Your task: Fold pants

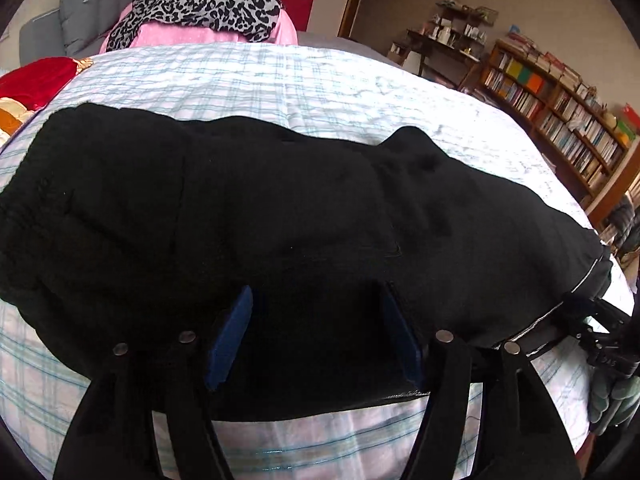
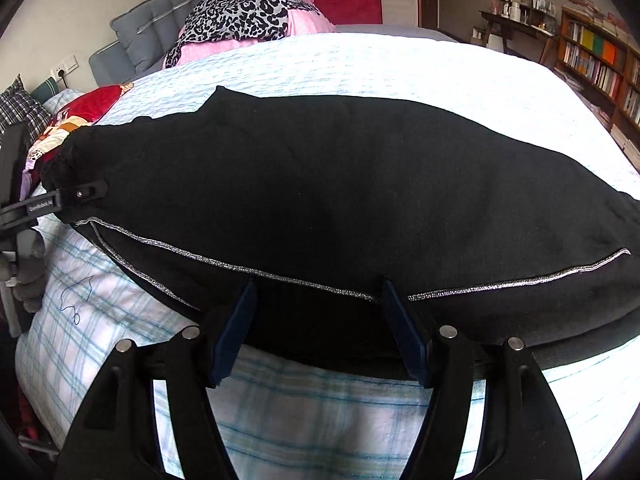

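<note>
Fingers: left gripper [image 1: 316,334] blue fingers [image 1: 230,336] spread wide over black pants [image 1: 280,208], not pinching | right gripper [image 2: 320,330] fingers [image 2: 234,330] likewise wide, straddling the near edge and silver stripe [image 2: 240,268] | pants lie ahead of both, flat across the checked bed [image 2: 320,412]

Black pants [image 2: 340,200] lie across the plaid bedspread [image 2: 320,412].

Both wrist views close, angled down; share black pants [image 1: 280,200], bed [image 2: 360,68].
</note>
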`<state>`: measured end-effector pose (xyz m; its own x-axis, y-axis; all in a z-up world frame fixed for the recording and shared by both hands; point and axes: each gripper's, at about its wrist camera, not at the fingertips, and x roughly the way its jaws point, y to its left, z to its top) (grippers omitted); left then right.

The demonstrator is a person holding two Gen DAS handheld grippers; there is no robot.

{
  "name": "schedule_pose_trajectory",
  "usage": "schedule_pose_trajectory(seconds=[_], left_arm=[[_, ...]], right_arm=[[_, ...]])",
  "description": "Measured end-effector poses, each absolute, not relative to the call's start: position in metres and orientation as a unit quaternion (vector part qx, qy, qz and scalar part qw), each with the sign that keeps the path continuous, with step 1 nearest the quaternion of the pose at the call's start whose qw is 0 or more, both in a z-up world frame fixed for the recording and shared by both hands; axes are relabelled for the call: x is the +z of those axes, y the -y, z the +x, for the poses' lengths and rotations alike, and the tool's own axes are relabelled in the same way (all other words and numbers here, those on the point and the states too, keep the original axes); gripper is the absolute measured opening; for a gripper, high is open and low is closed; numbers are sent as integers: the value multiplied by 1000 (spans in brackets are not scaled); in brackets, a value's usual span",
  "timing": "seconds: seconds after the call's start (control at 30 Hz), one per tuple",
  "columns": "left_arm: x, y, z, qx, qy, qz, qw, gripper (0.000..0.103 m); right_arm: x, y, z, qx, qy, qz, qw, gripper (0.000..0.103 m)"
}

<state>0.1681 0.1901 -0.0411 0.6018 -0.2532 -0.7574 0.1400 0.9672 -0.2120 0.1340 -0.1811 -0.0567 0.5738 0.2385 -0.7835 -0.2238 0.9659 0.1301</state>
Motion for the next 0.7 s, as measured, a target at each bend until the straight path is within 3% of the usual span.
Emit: schedule_pose_trajectory(seconds=[0.23, 0.4, 0.7], left_arm=[[-36, -180, 171, -89, -433, -50, 895, 68], [-19, -144, 173, -121, -415, -57, 900, 74], [-8, -43, 192, -230, -403, -61, 884, 74]], right_arm=[[-38, 233, 120, 128, -411, 86, 898, 68], [-16, 325, 108, 4, -365, 131, 922, 68], [-3, 485, 81, -173, -288, 261, 905, 68]])
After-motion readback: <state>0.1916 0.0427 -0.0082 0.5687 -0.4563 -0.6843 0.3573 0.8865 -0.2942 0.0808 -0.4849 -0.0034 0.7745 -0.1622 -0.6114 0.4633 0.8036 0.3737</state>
